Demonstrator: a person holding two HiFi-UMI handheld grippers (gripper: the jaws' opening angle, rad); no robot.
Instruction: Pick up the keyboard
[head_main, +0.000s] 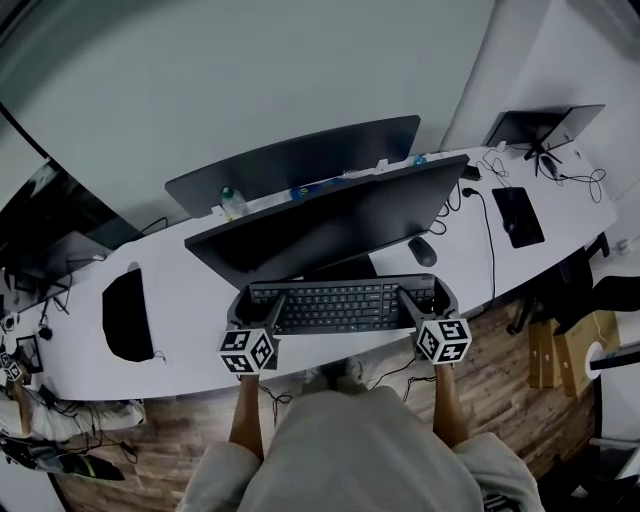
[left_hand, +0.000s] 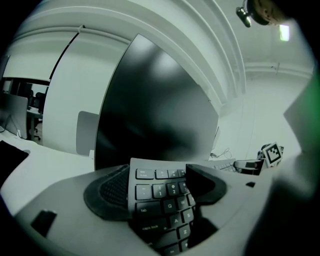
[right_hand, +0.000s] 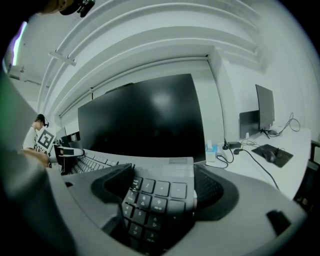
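A black keyboard (head_main: 340, 305) lies crosswise in front of the big dark monitor (head_main: 330, 225), near the front edge of the white desk (head_main: 190, 335). My left gripper (head_main: 262, 312) is shut on its left end, and the escape and number keys (left_hand: 160, 192) sit between the jaws of my left gripper (left_hand: 157, 185). My right gripper (head_main: 418, 302) is shut on the right end, with the number pad (right_hand: 160, 192) clamped in my right gripper (right_hand: 164, 187). Whether the keyboard is clear of the desk cannot be told.
A second monitor (head_main: 300, 160) stands behind the first. A mouse (head_main: 422, 251) lies right of the keyboard, with cables beyond it. A black mat (head_main: 127, 313) is at the left, another black pad (head_main: 518, 215) and a laptop (head_main: 545, 125) at the right. Wooden floor lies below the desk edge.
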